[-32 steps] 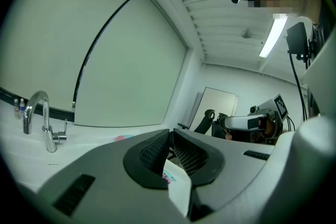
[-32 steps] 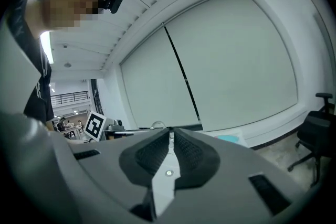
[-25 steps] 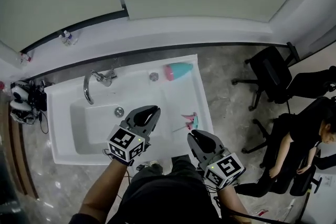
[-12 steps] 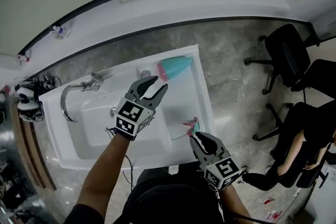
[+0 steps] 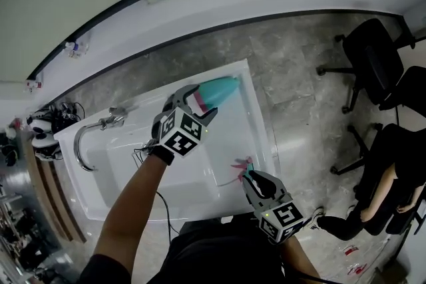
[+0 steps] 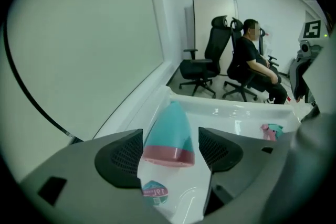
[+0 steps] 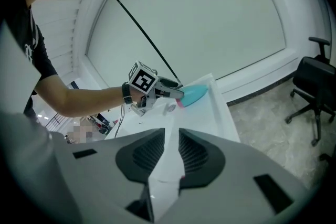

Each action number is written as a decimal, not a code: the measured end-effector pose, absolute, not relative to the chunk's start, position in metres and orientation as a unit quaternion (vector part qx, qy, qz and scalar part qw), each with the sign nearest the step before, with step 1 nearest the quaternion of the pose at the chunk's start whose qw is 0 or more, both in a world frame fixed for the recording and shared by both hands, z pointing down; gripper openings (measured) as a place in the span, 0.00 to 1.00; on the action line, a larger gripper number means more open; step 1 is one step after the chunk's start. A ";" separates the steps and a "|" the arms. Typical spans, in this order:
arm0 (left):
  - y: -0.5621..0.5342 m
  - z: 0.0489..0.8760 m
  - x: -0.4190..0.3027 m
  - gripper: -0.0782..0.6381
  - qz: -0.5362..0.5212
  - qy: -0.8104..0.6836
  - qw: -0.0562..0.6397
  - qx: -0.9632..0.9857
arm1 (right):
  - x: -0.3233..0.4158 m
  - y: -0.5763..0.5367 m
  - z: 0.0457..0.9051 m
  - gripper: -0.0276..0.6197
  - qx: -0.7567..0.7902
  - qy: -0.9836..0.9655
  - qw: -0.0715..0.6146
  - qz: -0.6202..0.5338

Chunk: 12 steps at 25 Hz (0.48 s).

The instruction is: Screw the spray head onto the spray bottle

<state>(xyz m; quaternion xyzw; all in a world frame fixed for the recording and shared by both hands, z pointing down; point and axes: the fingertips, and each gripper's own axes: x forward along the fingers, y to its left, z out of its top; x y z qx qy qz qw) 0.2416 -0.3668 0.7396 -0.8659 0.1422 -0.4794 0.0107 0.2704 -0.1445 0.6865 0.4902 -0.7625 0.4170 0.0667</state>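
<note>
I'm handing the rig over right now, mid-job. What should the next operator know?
Left gripper: open. Its jaws have just been opening and now straddle the bottle without gripping it.
Right gripper: jaws have just parted slightly, with nothing between them. The tips sit just short of the spray head.
Things: the bottle lies on its side at the far right corner of the sink top. The spray head lies apart from it, near the right edge.
Done: nothing is gripped or joined yet.
Left: grasp the bottle and the spray head, bring them together, and screw the head on.
</note>
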 end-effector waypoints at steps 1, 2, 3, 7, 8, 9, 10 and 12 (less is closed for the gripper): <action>-0.368 0.744 0.243 0.54 -0.490 0.137 0.014 -0.861 | 0.271 -0.146 0.687 0.13 0.490 -0.762 0.064 0.419; -0.368 0.747 0.244 0.54 -0.500 0.131 0.017 -0.856 | 0.272 -0.147 0.687 0.13 0.490 -0.761 0.062 0.421; -0.369 0.752 0.246 0.55 -0.509 0.126 0.022 -0.851 | 0.273 -0.148 0.687 0.13 0.490 -0.760 0.061 0.422; -0.373 0.771 0.247 0.57 -0.556 0.104 0.047 -0.823 | 0.279 -0.152 0.693 0.13 0.493 -0.754 0.060 0.430; -0.373 0.776 0.247 0.58 -0.570 0.098 0.054 -0.814 | 0.280 -0.152 0.696 0.13 0.494 -0.752 0.061 0.432; -0.374 0.781 0.247 0.59 -0.584 0.093 0.061 -0.804 | 0.281 -0.152 0.698 0.13 0.494 -0.750 0.064 0.435; -0.375 0.785 0.247 0.61 -0.597 0.090 0.066 -0.795 | 0.282 -0.151 0.701 0.13 0.494 -0.748 0.067 0.438; -0.377 0.790 0.247 0.63 -0.618 0.089 0.078 -0.777 | 0.283 -0.149 0.706 0.13 0.493 -0.745 0.073 0.443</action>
